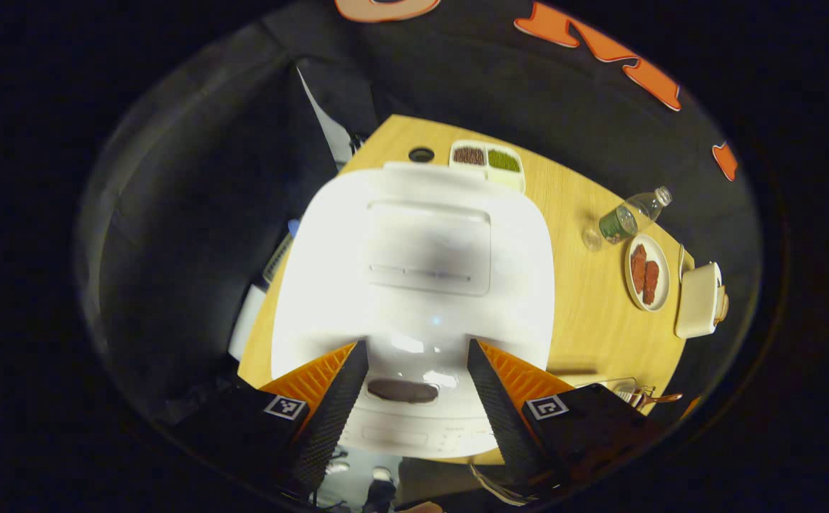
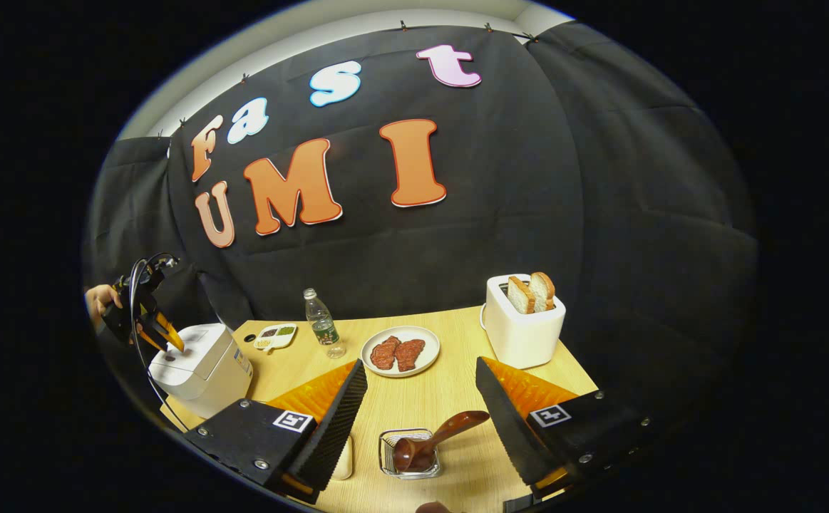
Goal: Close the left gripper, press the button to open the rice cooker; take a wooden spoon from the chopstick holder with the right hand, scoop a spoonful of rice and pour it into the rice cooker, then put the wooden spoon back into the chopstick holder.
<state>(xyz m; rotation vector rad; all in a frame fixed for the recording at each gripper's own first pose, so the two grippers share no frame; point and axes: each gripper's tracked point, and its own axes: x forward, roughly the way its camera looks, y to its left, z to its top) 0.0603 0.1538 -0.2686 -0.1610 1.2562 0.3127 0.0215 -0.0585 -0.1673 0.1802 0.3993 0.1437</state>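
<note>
I have the left gripper [image 1: 418,370] poised directly over the rice cooker [image 1: 414,285], fingers spread wide, one to each side of the dark oval button [image 1: 403,390] on the cooker's front edge. The lid is down, so the opening press is, by my reckoning, not yet made, and the jaws must come together first to give a solid tip to push with.

From the right gripper view I see that same gripper [image 2: 161,329] held by a hand [image 2: 100,299] above the cooker [image 2: 200,367]; whether it touches the lid I cannot tell from that distance.

The right gripper [image 2: 421,406] waits with its jaws apart and nothing between them, well away from the cooker toward the toaster [image 2: 524,328], aimed down at the chopstick holder [image 2: 410,456]. The wooden spoon [image 2: 435,436] leans in that wire holder, bowl down and handle slanting up away from the cooker (a convenient angle for a pinch).

A divided dish [image 1: 487,162] sits just behind the cooker.
</note>
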